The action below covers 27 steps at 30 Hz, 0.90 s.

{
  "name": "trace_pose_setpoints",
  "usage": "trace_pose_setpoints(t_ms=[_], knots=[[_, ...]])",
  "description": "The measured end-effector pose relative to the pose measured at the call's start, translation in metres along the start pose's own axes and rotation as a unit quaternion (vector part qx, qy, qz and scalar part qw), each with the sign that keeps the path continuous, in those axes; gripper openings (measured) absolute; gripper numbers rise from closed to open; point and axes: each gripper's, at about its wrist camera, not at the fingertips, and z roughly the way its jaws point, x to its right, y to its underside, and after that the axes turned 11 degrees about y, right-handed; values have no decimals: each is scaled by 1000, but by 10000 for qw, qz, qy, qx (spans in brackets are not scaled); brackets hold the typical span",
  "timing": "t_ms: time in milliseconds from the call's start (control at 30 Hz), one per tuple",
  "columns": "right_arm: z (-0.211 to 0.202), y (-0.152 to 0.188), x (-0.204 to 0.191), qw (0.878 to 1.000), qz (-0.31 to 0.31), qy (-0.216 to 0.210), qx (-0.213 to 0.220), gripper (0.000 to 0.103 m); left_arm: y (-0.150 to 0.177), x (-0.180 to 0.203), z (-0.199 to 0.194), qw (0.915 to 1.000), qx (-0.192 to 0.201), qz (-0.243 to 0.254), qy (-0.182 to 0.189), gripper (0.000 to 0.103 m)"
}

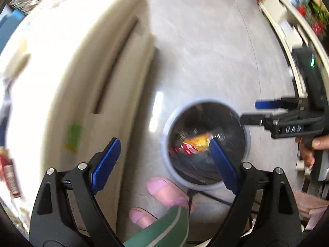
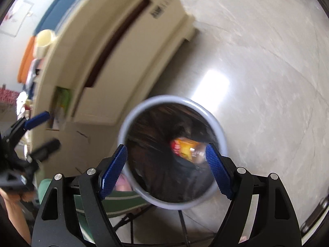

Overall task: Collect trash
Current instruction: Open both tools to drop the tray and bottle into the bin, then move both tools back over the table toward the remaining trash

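A round trash bin with a pale rim (image 1: 248, 135) (image 2: 220, 131) and a black liner stands on the floor. Inside lies an orange and red wrapper on a clear bottle (image 2: 185, 147), which also shows in the left wrist view (image 1: 195, 143). My left gripper (image 1: 164, 158) is open and empty, above the floor just left of the bin. My right gripper (image 2: 166, 162) is open and empty, right over the bin mouth. In the left wrist view the right gripper (image 1: 249, 112) reaches in from the right above the bin. The left gripper (image 2: 44, 129) shows at the left of the right wrist view.
A cream table (image 1: 61, 65) (image 2: 115, 47) stands left of the bin, with a green slip (image 1: 73, 136) at its edge and a cream cup (image 2: 44, 39) on top. The person's feet in pink slippers (image 1: 164, 189) stand beside the bin. Grey floor (image 2: 267, 72) spreads to the right.
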Motion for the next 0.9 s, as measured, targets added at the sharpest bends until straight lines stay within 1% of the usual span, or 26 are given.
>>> trace_pose_setpoints(t_ms=[100,167,267,300,333,400,467,533,633,733,833,900], knots=[[-19,-15,-30,9988,-344,-224,274,79,9,-31,-58,9975,585,-306,-254,85],[-34,-24,-58,9962,-645,-370,445,79,20,-55,-89,9931,877,-546,-563,86],[-54,-35,-106,9900,-1139,-543,635,79,46,-92,-132,9830,1223,-1018,-916,88],[-60,-38,-123,9869,-1327,-614,679,79,56,-104,-144,9791,1318,-1157,-1031,91],[-66,-40,-144,9830,-1544,-685,726,79,69,-118,-158,9730,1412,-1335,-1242,92],[-78,-43,-183,9739,-1971,-789,806,82,92,-142,-179,9617,1485,-1590,-1668,93],[-85,-43,-224,9627,-2410,-841,900,83,113,-163,-194,9524,1510,-1893,-1854,93],[-88,-40,-262,9515,-2780,-889,974,84,138,-184,-209,9398,1555,-2204,-2099,93],[-86,-33,-312,9388,-3135,-1038,978,87,167,-203,-226,9225,1658,-2504,-2425,94],[-81,-23,-354,9274,-3473,-1002,966,88,189,-216,-242,9091,1754,-2829,-2503,96],[-73,-15,-388,9162,-3789,-860,975,88,211,-229,-243,8988,1779,-3035,-2616,96],[-67,-12,-408,9080,-3993,-747,1024,88,220,-238,-242,8962,1780,-3143,-2576,96]])
